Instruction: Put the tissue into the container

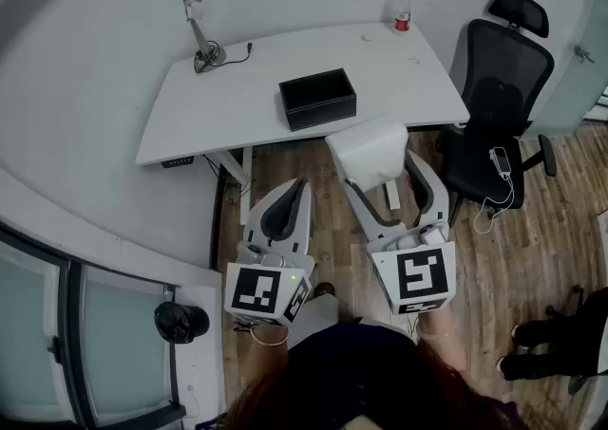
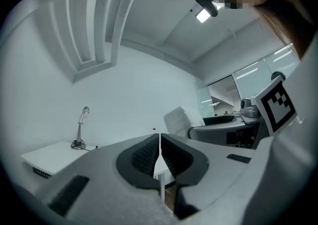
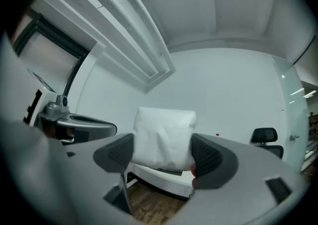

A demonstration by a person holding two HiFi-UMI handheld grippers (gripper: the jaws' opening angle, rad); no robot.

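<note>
Right gripper [image 3: 164, 155] is clamping the white tissue [image 3: 164, 132] between its wide-spread jaws, just short of the container [image 1: 317, 98]; left gripper [image 2: 160, 153] is hanging farther from it, jaws closed together, empty.

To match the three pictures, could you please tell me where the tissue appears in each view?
Head view: the tissue is at centre, just below the front edge of the white desk.
Left gripper view: right of centre, above the closed jaws.
Right gripper view: dead centre, between the jaws of the right gripper.
Shared landmark: the white desk.
</note>
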